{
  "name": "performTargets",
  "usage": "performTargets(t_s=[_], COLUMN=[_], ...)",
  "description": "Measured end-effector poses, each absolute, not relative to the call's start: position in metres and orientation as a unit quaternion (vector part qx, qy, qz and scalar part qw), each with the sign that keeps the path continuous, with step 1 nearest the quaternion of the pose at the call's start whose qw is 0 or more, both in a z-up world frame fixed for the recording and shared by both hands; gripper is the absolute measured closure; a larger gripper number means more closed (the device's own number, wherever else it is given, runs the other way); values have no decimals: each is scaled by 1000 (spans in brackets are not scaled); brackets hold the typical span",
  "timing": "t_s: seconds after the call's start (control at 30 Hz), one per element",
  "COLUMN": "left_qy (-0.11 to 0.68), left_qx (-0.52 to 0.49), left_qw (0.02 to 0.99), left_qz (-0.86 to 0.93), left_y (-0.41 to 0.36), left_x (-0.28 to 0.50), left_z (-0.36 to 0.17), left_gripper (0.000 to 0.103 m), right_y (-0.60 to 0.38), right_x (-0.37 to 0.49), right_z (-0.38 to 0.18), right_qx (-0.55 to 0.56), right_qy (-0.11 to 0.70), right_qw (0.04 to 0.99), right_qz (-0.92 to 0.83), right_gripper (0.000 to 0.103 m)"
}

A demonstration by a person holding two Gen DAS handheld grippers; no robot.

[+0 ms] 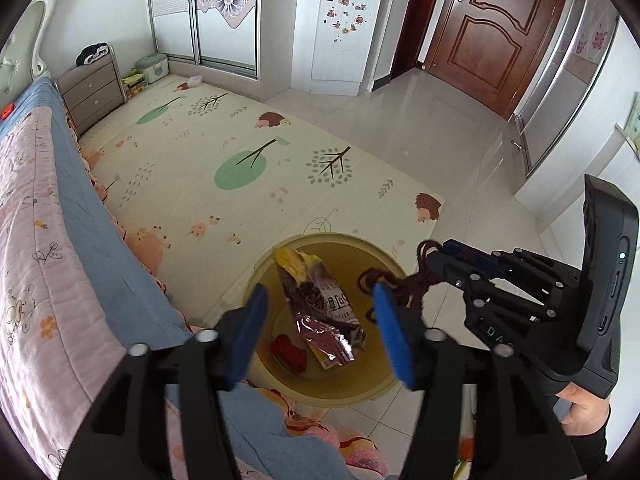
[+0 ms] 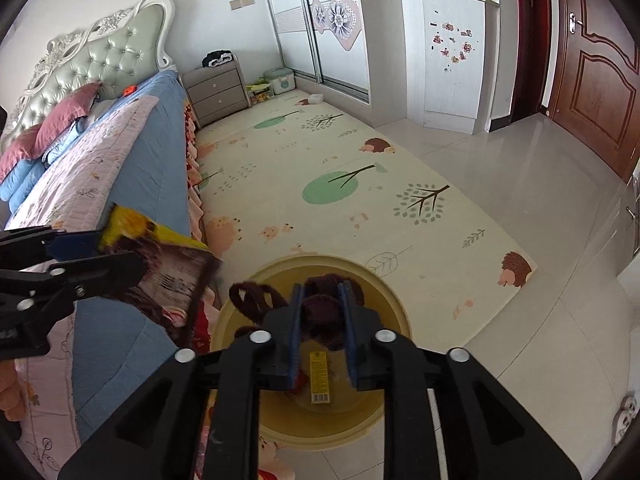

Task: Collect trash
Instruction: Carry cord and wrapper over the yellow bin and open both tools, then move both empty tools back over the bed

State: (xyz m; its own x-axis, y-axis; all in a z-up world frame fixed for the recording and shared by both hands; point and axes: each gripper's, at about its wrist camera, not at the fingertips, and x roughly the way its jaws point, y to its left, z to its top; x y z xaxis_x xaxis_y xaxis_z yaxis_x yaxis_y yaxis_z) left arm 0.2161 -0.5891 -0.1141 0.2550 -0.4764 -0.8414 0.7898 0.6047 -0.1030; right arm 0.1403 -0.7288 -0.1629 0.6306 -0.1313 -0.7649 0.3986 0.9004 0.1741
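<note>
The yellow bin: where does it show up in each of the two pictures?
Left wrist view: yellow bin sits low centre, seen between the fingers of the left gripper.
Right wrist view: yellow bin sits low centre, partly behind the right gripper.
Shared landmark: the play mat directly behind it.

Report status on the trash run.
Left gripper open, snack wrapper loose between its fingers above yellow bin. Right gripper shut on maroon yarn over bin. Nothing blocking.

Bright, even daylight; soft shadows. Glare sheen on tiled floor (image 1: 432,120). Strong fisheye bending, dark vignette at corners. Snack wrapper (image 2: 168,264) motion-blurred in right view.
</note>
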Motion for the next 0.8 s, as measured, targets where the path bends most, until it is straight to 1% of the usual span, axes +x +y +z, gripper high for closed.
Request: performTargets(t_s=[0.03, 0.07, 0.27, 0.43, 0.6, 0.8], left_qy=[449, 448, 446, 439, 420, 398], left_qx=[176, 179, 182, 169, 168, 149], left_qw=[776, 775, 771, 777, 794, 824], left_qz=[-407, -408, -417, -419, -406, -373], left_y=[-590, -594, -595, -583, -551, -486], left_x=[215, 214, 209, 205, 192, 188], left_z=[-114, -115, -114, -104, -87, -59], left_gripper=[20, 19, 18, 19, 19, 19], right_y=[-731, -734, -738, -729, -710, -660], right_x=[141, 141, 132, 125, 121, 125], right_z=[-166, -169, -171, -154, -127, -92], right_qx=[165, 166, 188, 197, 198, 183], right_qy=[403, 405, 403, 388, 366, 346], right_qw=[887, 885, 883, 891, 903, 919], right_qz=[-153, -156, -146, -129, -105, -52], right_gripper=[80, 80, 80, 80, 80, 80])
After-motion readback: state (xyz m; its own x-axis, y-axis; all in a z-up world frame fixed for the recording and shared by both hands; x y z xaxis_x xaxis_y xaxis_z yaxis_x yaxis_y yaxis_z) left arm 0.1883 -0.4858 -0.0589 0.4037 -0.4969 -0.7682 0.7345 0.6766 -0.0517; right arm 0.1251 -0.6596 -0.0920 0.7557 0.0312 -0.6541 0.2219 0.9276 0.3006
